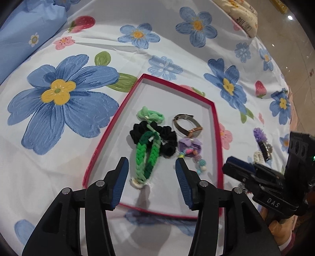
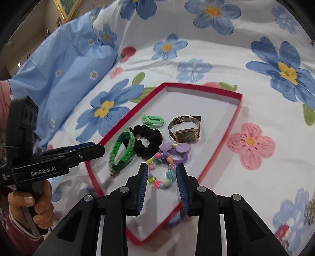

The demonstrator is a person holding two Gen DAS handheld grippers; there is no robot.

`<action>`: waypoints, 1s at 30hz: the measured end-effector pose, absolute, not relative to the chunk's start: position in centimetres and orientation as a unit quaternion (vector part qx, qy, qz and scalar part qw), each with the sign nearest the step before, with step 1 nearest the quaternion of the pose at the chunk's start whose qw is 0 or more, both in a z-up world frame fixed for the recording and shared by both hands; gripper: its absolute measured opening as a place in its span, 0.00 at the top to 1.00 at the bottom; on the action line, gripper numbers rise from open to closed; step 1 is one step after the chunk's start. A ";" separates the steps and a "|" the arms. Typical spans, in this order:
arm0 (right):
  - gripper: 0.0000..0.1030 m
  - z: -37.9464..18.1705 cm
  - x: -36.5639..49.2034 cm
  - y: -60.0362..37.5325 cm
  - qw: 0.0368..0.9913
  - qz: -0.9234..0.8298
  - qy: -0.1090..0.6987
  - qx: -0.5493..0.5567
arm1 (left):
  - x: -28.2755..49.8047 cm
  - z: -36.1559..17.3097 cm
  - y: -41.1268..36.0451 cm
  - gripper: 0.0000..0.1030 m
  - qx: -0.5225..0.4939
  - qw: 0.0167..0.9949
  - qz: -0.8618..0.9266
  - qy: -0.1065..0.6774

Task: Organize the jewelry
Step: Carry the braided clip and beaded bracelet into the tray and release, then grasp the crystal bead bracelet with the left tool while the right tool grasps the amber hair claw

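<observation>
A shallow red-rimmed box (image 1: pixel 215 126) (image 2: pixel 235 110) with a white floor lies on the flowered bedspread. Inside it are a light green hair tie (image 1: pixel 150 116), a black scrunchie (image 1: pixel 169 137) (image 2: pixel 150 138), a green braided bracelet (image 1: pixel 147 157) (image 2: pixel 120 155), a rose-gold watch (image 1: pixel 188 125) (image 2: pixel 186 128), a purple bow tie (image 2: pixel 174 150) and a pastel bead bracelet (image 2: pixel 165 179). My left gripper (image 1: pixel 151 160) hangs open over the green bracelet, pads clear of it. My right gripper (image 2: pixel 162 166) is open above the bead bracelet, which lies free between its fingers.
Outside the box to the right lie a purple fluffy clip (image 1: pixel 259 134), a dark piece (image 1: pixel 264 149) and a pearly piece (image 1: pixel 258 156). A blue pillow (image 1: pixel 29 35) (image 2: pixel 65 65) borders the left; a cream cushion (image 1: pixel 242 15) sits far back. The bed edge and floor lie right.
</observation>
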State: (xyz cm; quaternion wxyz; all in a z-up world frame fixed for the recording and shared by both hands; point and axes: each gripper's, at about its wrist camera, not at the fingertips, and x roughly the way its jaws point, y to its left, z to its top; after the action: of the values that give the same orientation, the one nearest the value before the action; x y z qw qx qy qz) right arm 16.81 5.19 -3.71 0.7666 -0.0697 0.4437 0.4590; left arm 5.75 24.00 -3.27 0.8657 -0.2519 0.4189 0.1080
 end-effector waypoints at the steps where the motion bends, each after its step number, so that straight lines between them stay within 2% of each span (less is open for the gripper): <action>1: 0.66 -3.6 16.6 4.7 0.766 0.461 0.444 -0.065 | 5.5 -3.0 23.7 0.53 -0.253 0.867 0.107 0.415; 12: 0.65 -2.6 13.8 -3.1 0.789 0.430 0.438 -0.037 | 4.4 -1.7 18.7 0.44 -0.238 0.875 0.066 0.416; 23: 0.65 -1.9 12.0 -12.4 0.834 0.360 0.417 -0.007 | 5.3 -1.7 12.0 0.40 -0.203 0.876 0.008 0.437; 25: 0.61 -2.0 11.6 -14.1 0.841 0.347 0.415 0.000 | 5.7 -1.8 10.9 0.40 -0.197 0.876 -0.001 0.441; 30: 0.60 -2.4 11.2 -16.9 0.851 0.318 0.418 0.002 | 6.4 -1.9 8.6 0.40 -0.185 0.873 -0.020 0.451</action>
State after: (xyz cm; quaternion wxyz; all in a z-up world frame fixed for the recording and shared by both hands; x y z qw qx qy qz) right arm 11.19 -16.91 -2.36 0.8511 0.0025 0.4179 0.3179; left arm 6.42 8.60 -1.94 0.8731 -0.1849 0.4507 -0.0197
